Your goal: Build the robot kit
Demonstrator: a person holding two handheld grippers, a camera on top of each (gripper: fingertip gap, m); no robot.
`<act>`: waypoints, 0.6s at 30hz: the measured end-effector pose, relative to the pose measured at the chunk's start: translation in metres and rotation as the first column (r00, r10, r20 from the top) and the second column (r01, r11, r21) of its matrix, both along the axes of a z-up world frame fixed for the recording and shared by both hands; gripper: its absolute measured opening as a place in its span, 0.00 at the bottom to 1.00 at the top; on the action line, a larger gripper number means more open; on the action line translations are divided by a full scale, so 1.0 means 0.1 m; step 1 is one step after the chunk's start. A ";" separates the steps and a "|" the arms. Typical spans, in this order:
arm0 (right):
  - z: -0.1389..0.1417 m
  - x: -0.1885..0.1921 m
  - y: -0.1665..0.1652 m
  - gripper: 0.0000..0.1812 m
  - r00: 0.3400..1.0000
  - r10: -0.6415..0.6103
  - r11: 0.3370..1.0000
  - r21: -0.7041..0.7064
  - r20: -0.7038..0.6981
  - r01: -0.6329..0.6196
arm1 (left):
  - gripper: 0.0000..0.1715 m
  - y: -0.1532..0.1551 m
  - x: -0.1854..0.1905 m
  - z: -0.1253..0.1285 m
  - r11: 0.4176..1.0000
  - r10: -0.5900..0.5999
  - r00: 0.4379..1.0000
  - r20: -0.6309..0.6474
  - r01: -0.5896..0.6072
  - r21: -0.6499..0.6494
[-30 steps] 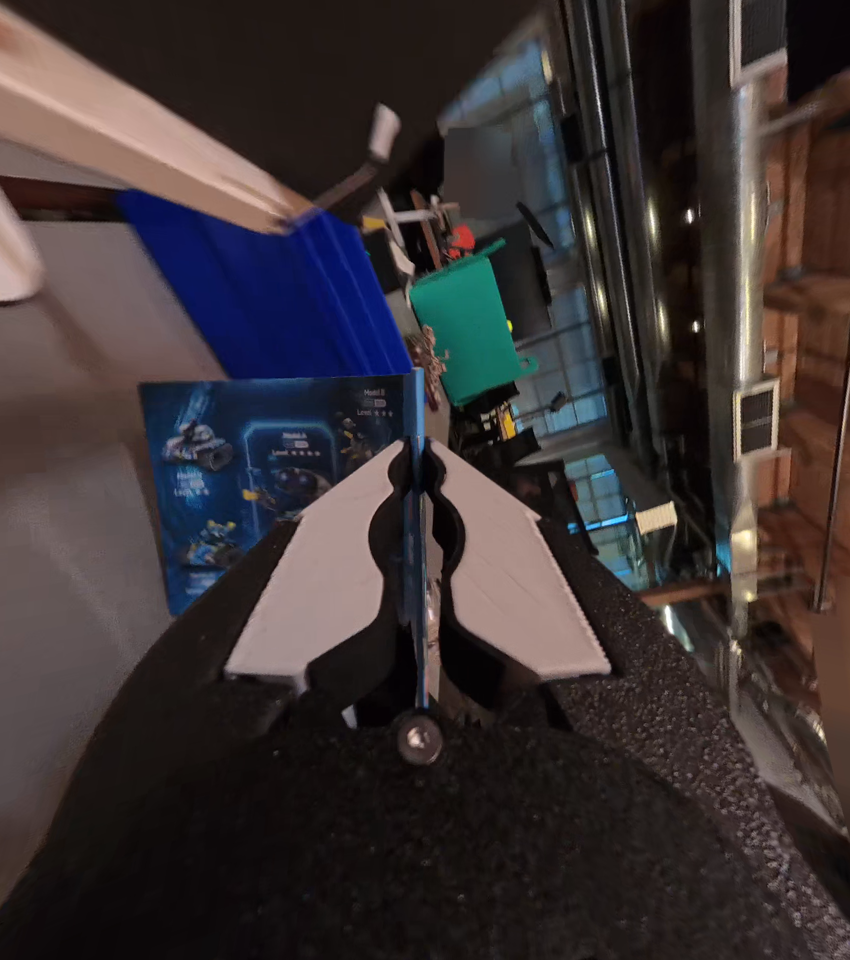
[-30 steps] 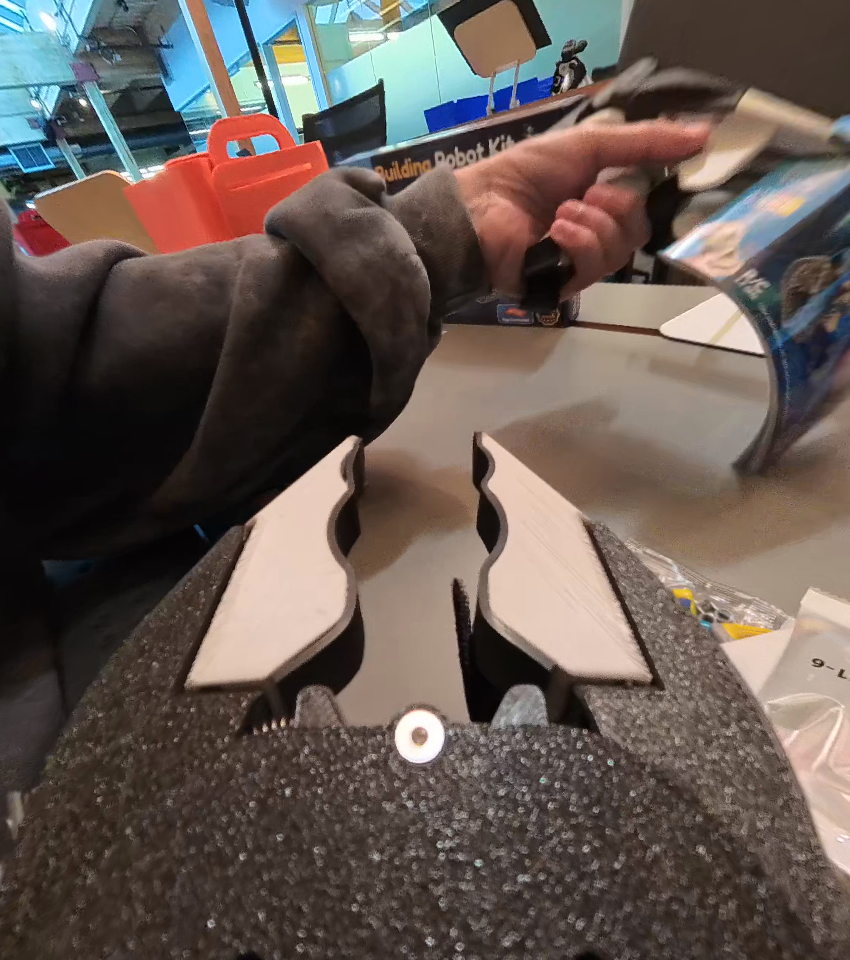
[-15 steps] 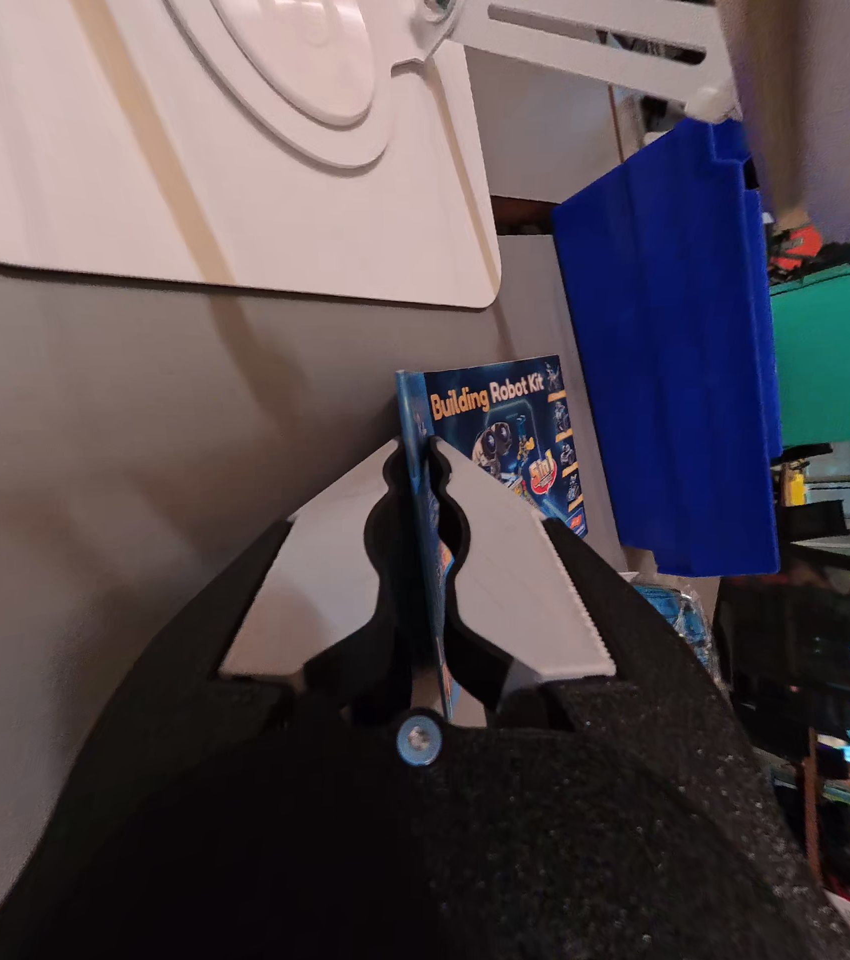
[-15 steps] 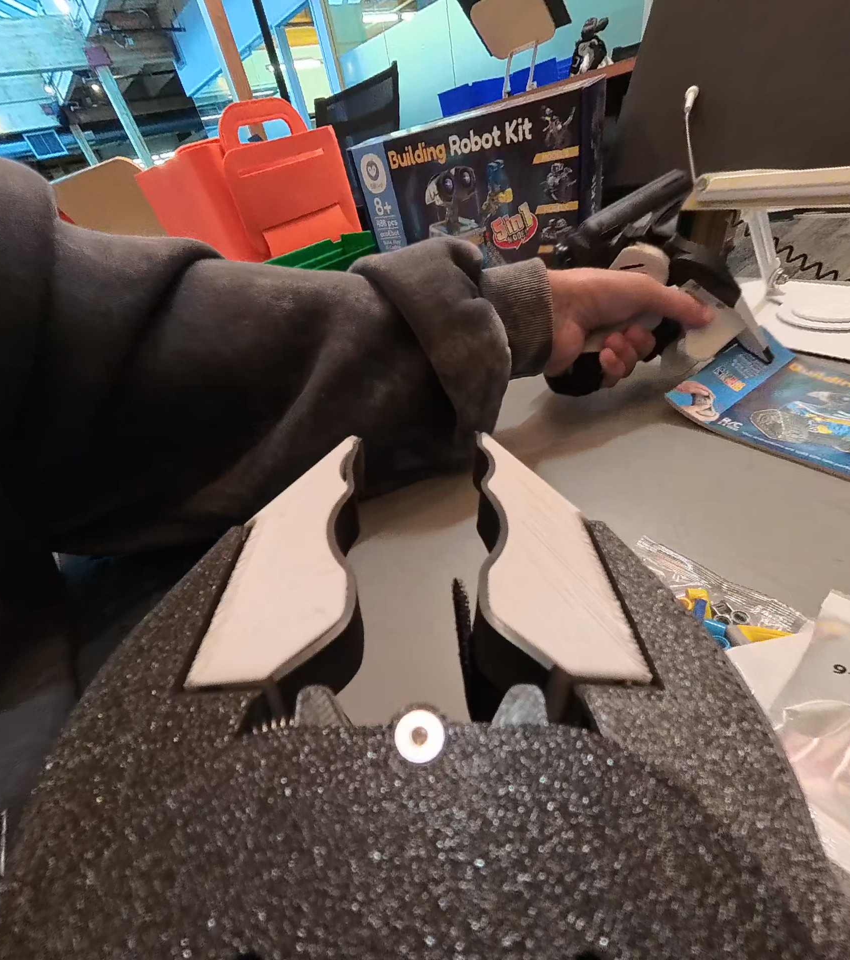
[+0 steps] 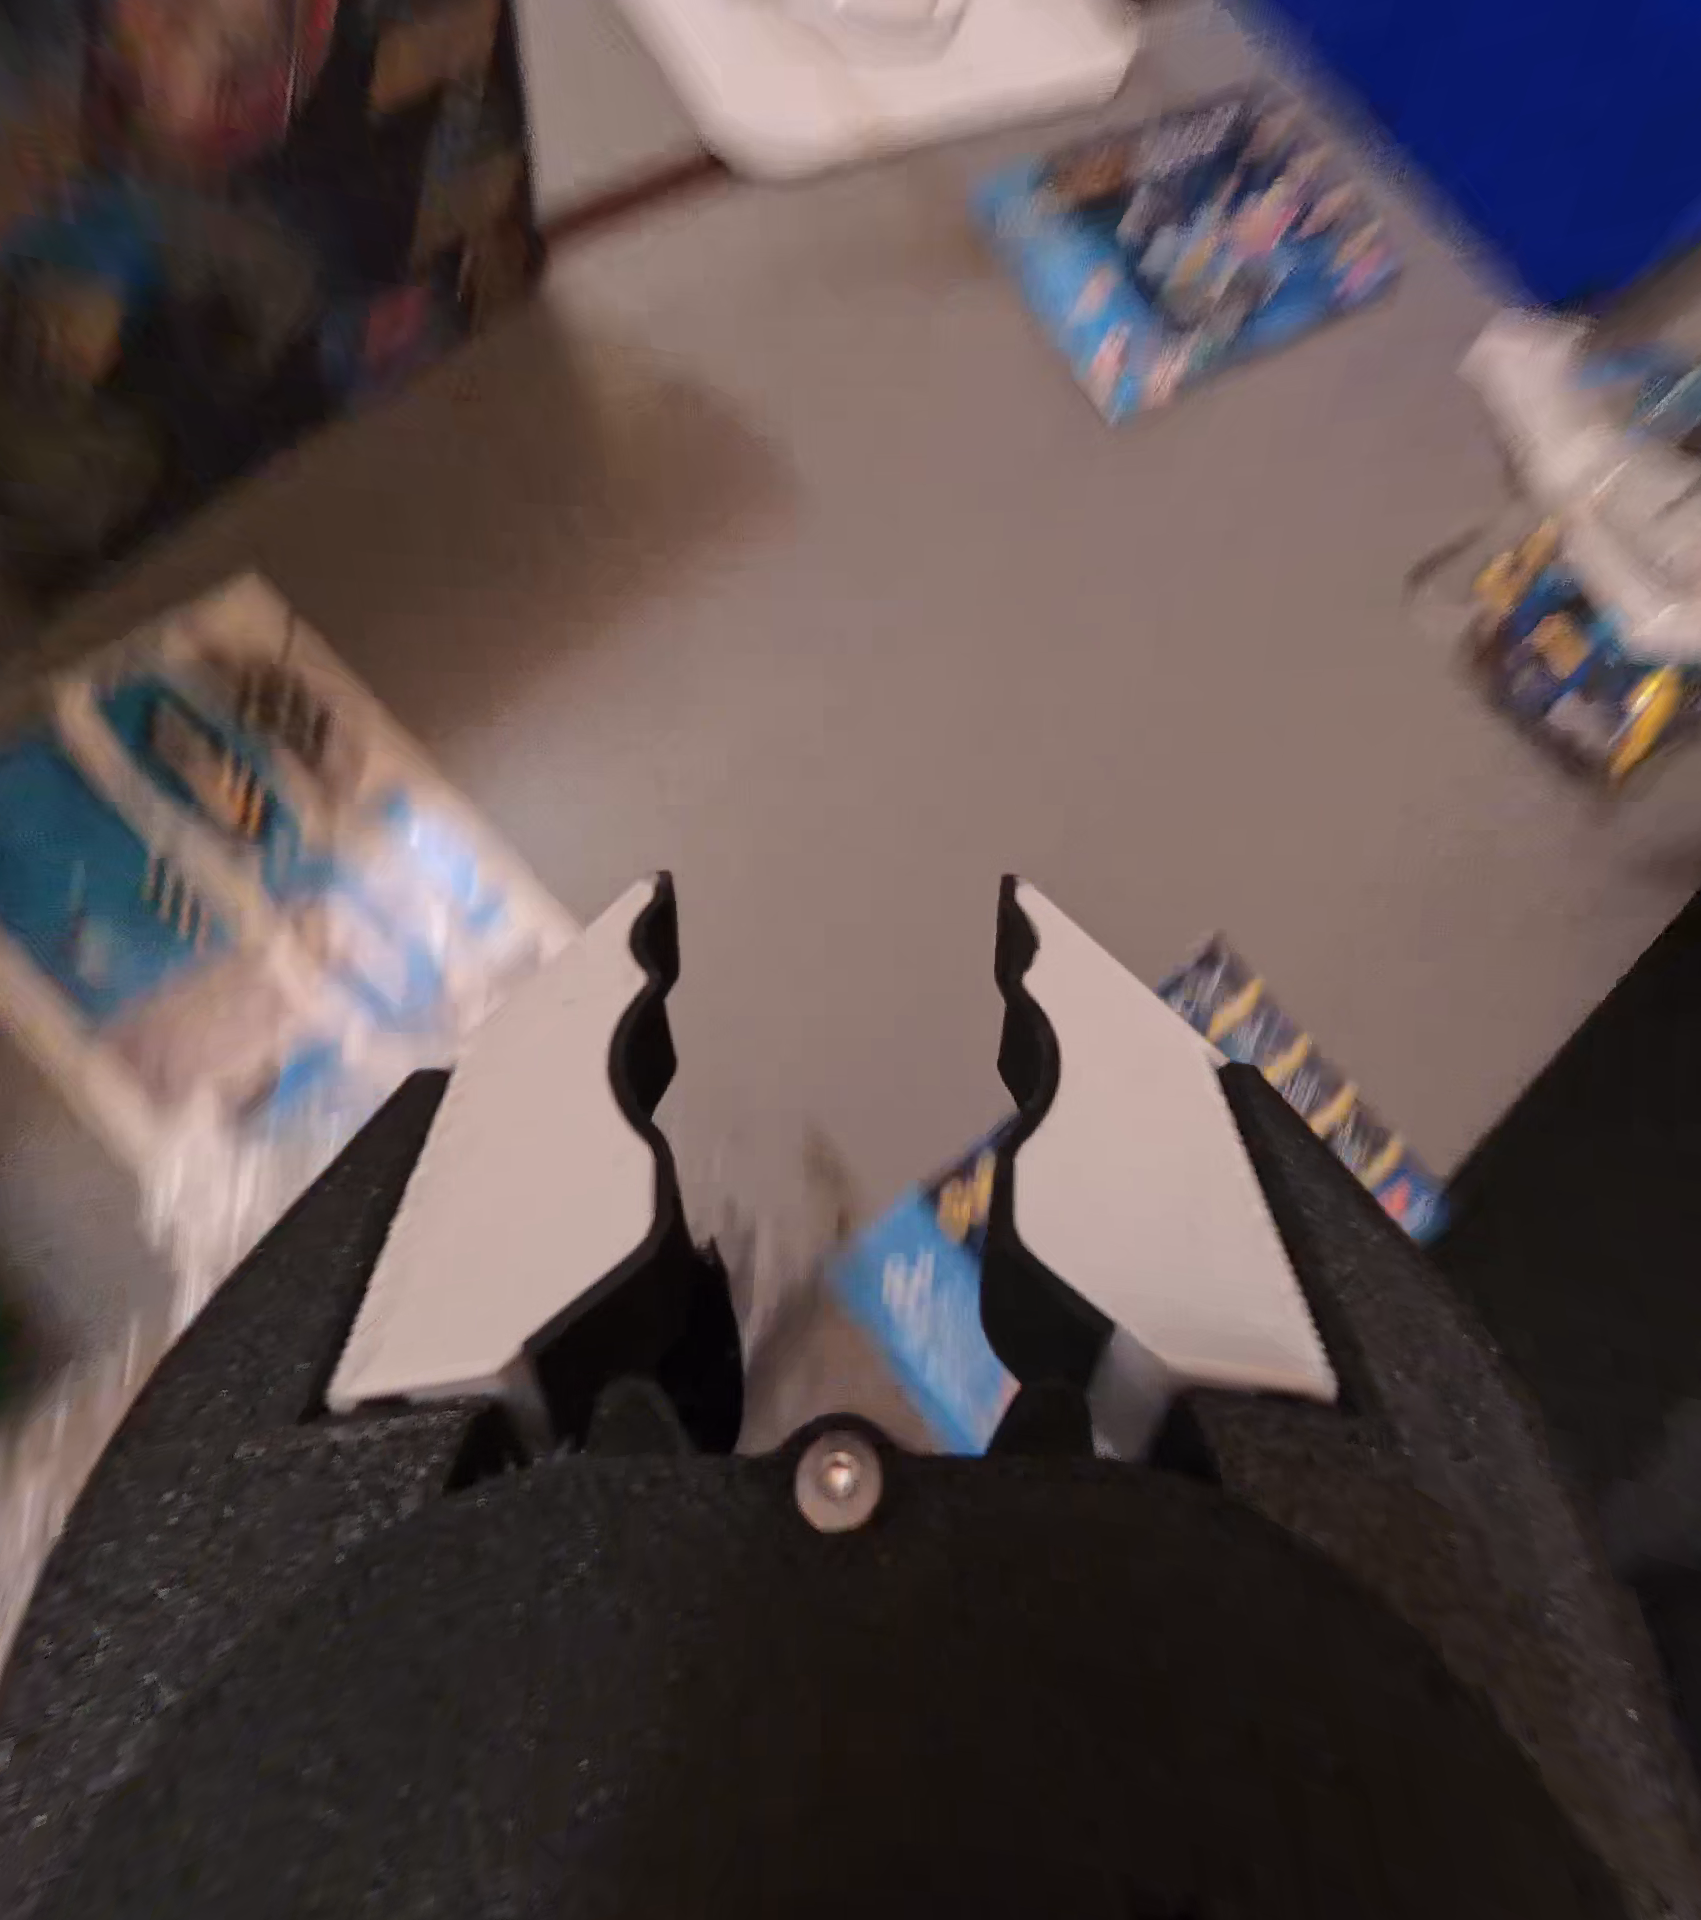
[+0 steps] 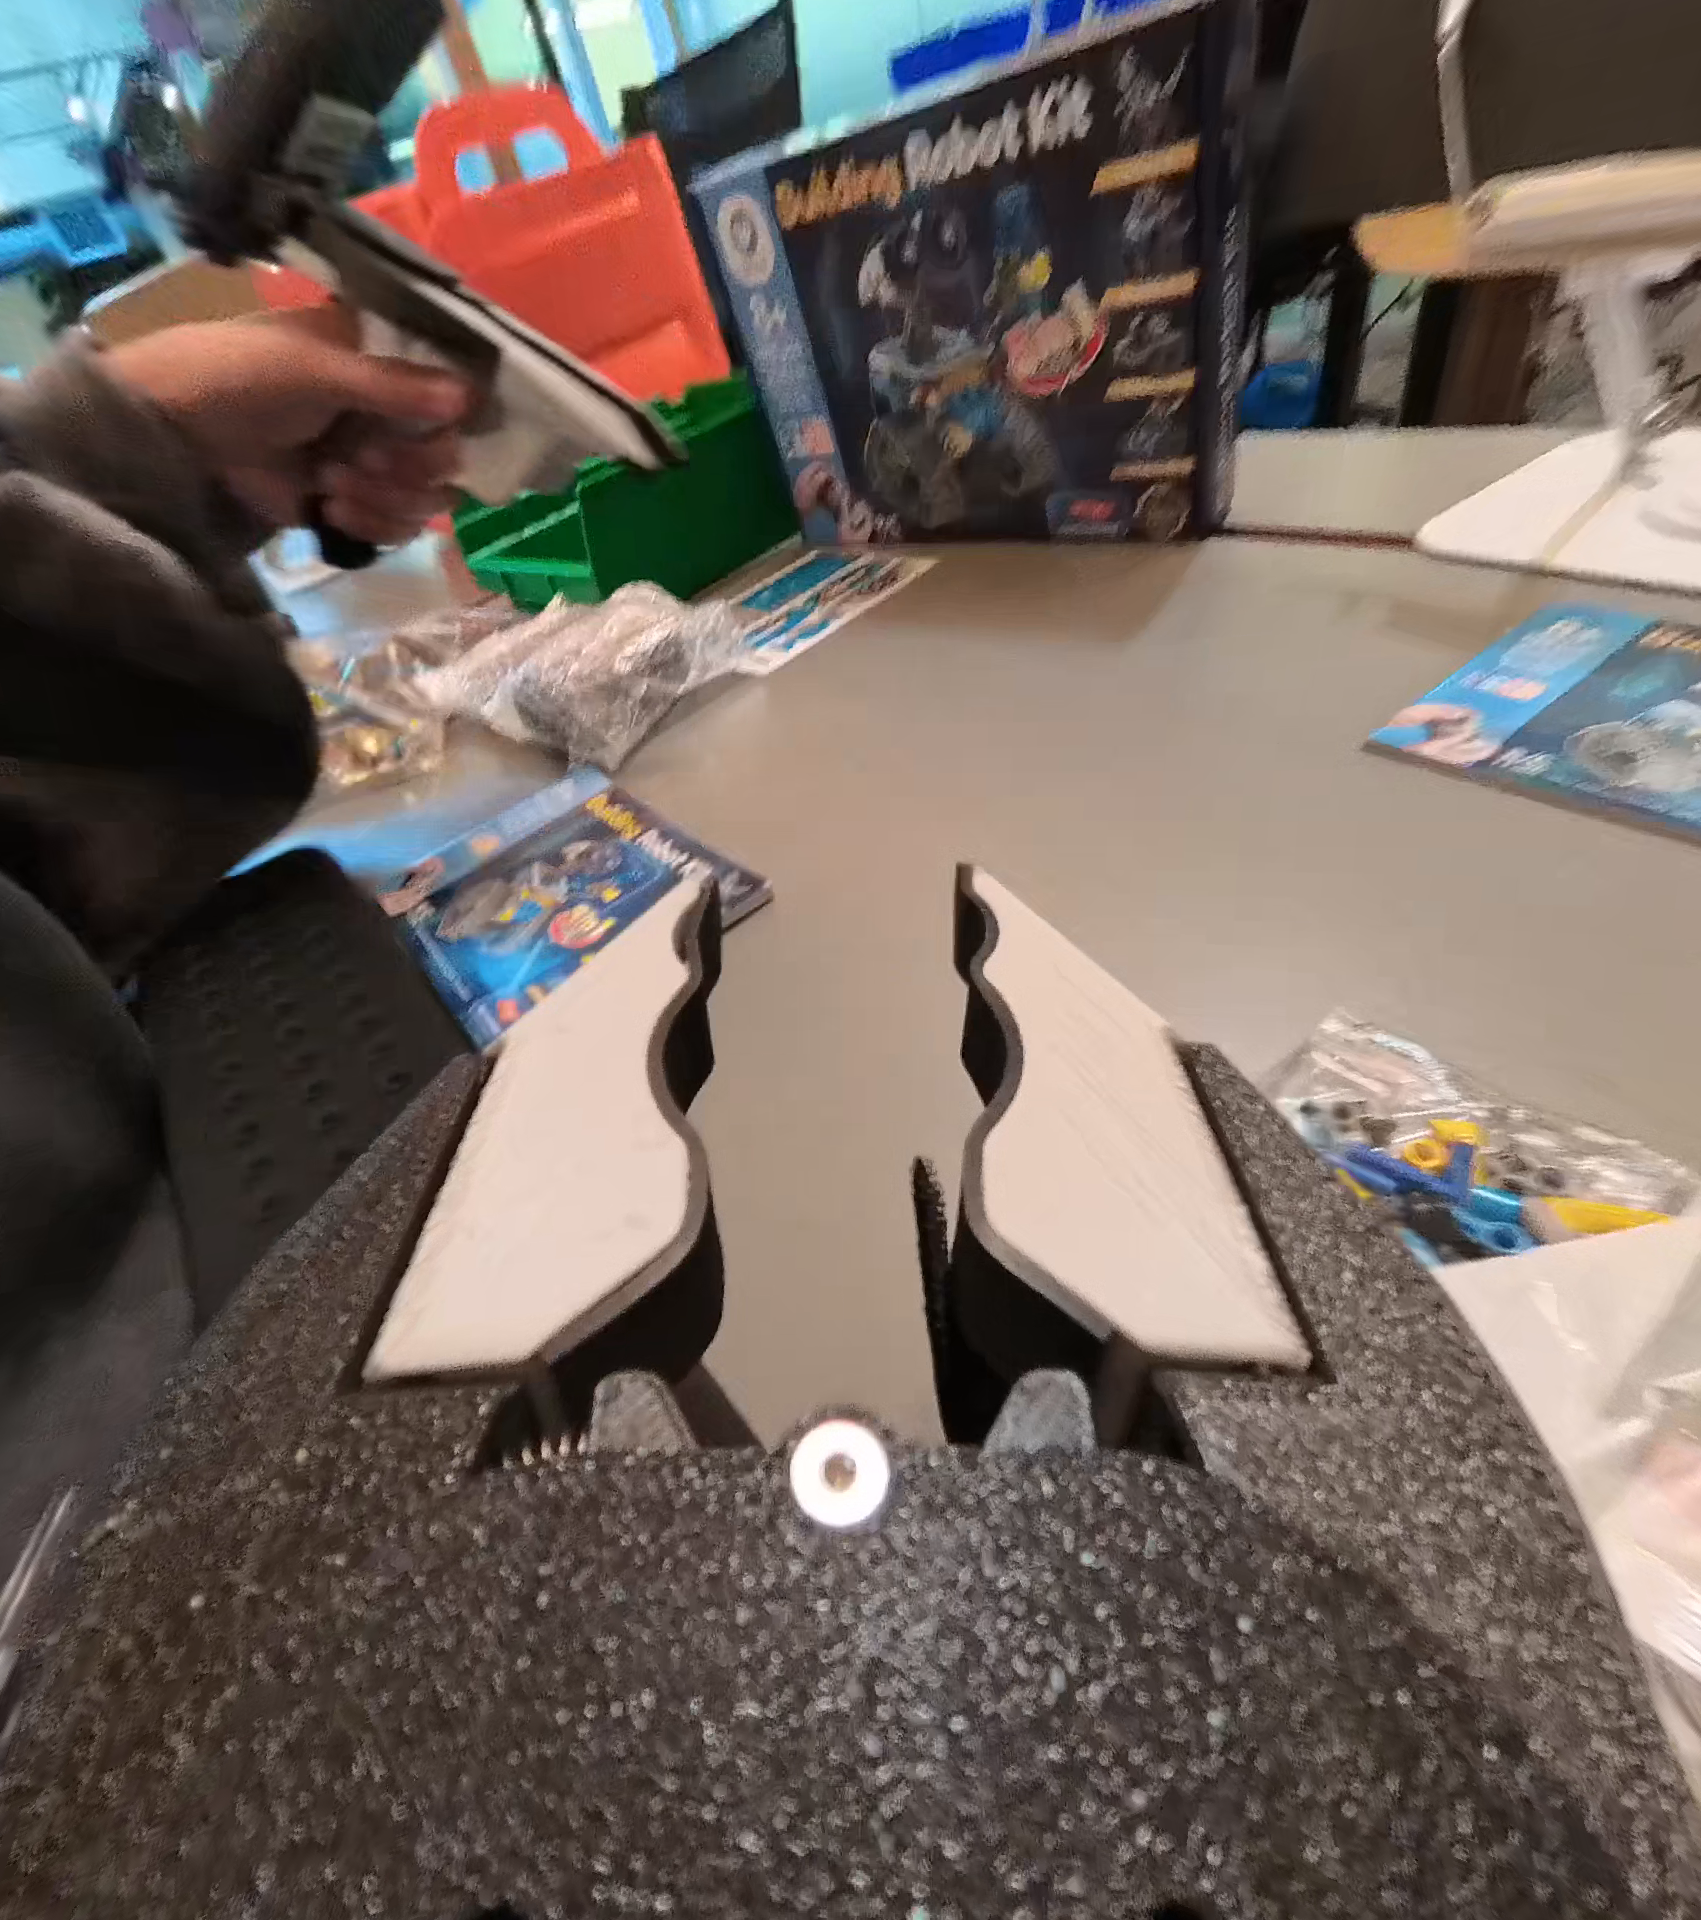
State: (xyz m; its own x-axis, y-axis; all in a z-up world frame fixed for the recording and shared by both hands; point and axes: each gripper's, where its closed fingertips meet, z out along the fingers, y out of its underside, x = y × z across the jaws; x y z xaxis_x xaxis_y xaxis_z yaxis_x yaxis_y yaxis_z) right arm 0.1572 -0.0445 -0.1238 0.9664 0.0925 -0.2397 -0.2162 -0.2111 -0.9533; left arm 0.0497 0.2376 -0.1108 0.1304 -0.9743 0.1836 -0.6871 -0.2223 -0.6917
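My widest thing is the grey tabletop (image 6: 1116, 748), spread under both grippers. At its far edge stands a tall dark printed cardboard box (image 6: 981, 343) with robot artwork, upright, and just left of it a low green plastic bin (image 6: 617, 520) with an orange plastic carrier (image 6: 565, 239) behind that. A white lamp base (image 6: 1656, 520) sits to the right on the far side.

A large blue printed booklet (image 6: 1604, 727) lies flat on the right of the table, well apart from my right gripper. A smaller blue printed leaflet (image 6: 555, 894) lies just beside my right gripper's left finger. A crumpled clear plastic bag of dark parts (image 6: 586, 675) rests near the green bin, and a clear bag of blue and yellow parts (image 6: 1448, 1174) lies just right of my right gripper.

My right gripper (image 6: 835, 894) hangs low over bare table with its jaws parted, nothing between them. My left gripper (image 5: 830, 894), raised over the table in a person's hand (image 6: 306, 426), is spread wide and grips nothing; its own view is heavily blurred, though the smaller leaflet shows below it.
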 end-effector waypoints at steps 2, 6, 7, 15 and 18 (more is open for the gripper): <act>-0.15 -0.15 0.11 0.27 0.997 0.076 0.992 -0.099 -0.031 -0.079 | 0.38 -0.03 -0.68 -0.36 0.995 0.098 0.987 -0.130 -0.101 -0.011; -0.66 -0.53 0.48 0.29 0.980 0.175 0.882 -0.426 -0.094 -0.199 | 0.34 -0.44 -1.27 -0.85 0.957 0.204 0.968 -0.147 -0.229 -0.179; -0.75 -0.66 0.56 0.28 0.973 0.195 0.843 -0.486 -0.126 -0.232 | 0.33 -0.53 -1.32 -0.91 0.946 0.218 0.967 -0.135 -0.243 -0.216; -1.02 -1.24 0.90 0.22 0.968 0.249 0.747 -0.628 -0.040 -0.219 | 0.16 -0.91 -1.36 -1.14 0.961 0.170 0.976 -0.133 -0.194 -0.196; -1.04 -1.18 0.93 0.20 0.971 0.234 0.749 -0.647 0.055 -0.144 | 0.16 -0.88 -1.31 -1.16 0.979 0.146 0.975 -0.165 -0.166 -0.118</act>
